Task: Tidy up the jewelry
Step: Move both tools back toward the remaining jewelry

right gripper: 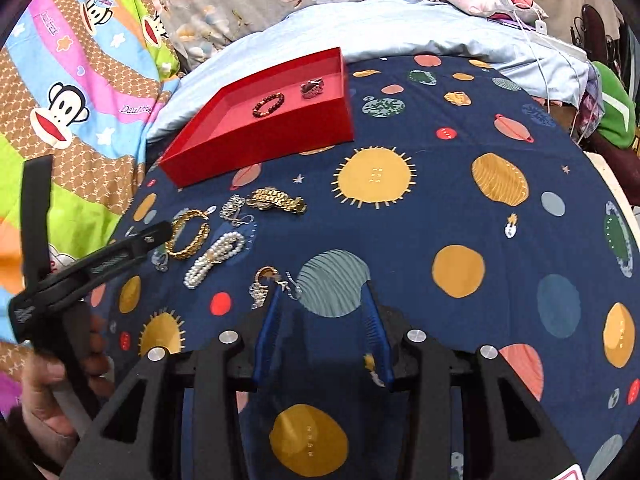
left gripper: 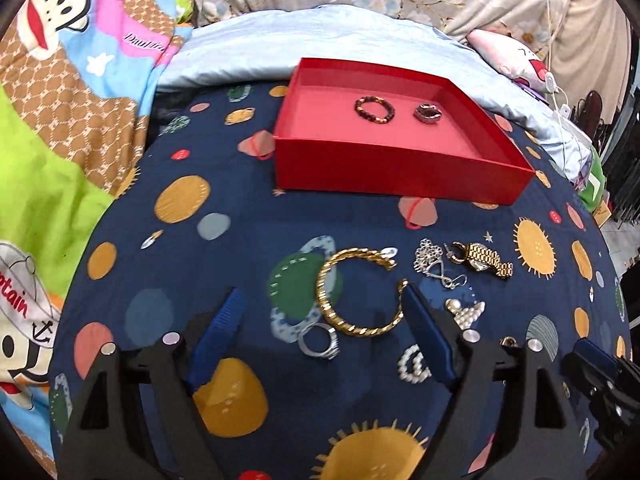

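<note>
Two fingers of your left gripper (left gripper: 320, 312) stand released, wide apart around the gold bangle (left gripper: 358, 292): the right one touches its open end, the left one is well clear. Centre before you clench. It's a twisted gold hoop, lying flat short of the red tray (left gripper: 400, 168).

Right view: your right gripper (right gripper: 322, 298) is released, empty, a small gold charm (right gripper: 264, 280) just beside its left fingertip.

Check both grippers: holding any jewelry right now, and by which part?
Nothing held. Left gripper is open around the twisted gold cuff bangle, pads not pressing it. Right gripper is open over bare navy planet-print sheet.
</note>
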Demonstrator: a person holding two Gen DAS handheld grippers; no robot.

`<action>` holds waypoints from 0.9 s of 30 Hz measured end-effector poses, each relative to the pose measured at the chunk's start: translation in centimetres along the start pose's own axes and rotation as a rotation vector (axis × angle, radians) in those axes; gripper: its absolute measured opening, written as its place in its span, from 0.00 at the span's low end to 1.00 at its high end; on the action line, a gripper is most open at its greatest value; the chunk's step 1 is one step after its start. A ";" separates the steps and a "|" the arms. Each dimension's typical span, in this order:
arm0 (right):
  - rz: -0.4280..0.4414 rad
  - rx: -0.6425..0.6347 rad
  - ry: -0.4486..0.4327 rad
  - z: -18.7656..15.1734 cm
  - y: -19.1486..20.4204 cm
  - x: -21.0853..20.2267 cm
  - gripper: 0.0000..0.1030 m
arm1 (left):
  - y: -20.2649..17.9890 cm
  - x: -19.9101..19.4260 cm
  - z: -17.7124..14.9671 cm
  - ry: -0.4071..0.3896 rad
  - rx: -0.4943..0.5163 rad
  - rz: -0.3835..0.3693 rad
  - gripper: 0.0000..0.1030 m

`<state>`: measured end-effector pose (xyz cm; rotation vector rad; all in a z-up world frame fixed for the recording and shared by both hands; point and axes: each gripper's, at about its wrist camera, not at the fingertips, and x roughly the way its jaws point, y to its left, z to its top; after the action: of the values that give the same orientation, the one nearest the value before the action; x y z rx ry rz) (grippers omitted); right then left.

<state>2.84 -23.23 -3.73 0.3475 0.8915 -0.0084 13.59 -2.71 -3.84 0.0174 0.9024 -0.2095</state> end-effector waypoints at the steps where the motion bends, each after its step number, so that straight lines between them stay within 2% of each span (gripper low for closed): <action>1: 0.002 -0.001 0.000 0.1 0.0 0.1 0.40 | -0.4 0.5 0.1 0.002 0.011 0.003 0.77; 8: 0.007 0.012 0.001 0.3 -0.1 0.3 0.46 | -1.3 2.5 -0.2 0.035 0.020 0.003 0.76; 11: 0.007 0.014 0.001 0.4 -0.1 0.4 0.47 | -1.8 2.6 -0.3 0.023 0.048 0.017 0.70; 16: 0.012 0.014 0.004 0.7 -0.1 0.9 0.47 | -1.9 2.4 -0.2 0.010 0.058 0.005 0.54; 21: 0.017 -0.013 0.009 1.4 0.6 1.9 0.47 | -1.3 2.0 0.0 0.019 0.023 -0.034 0.53; 27: 0.026 -0.088 -0.014 3.4 2.5 3.4 0.47 | -0.3 0.7 0.0 0.009 0.002 -0.032 0.53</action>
<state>7.91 -21.47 -3.62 0.2766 0.8707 0.0526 13.92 -3.10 -4.34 0.0055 0.9116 -0.2400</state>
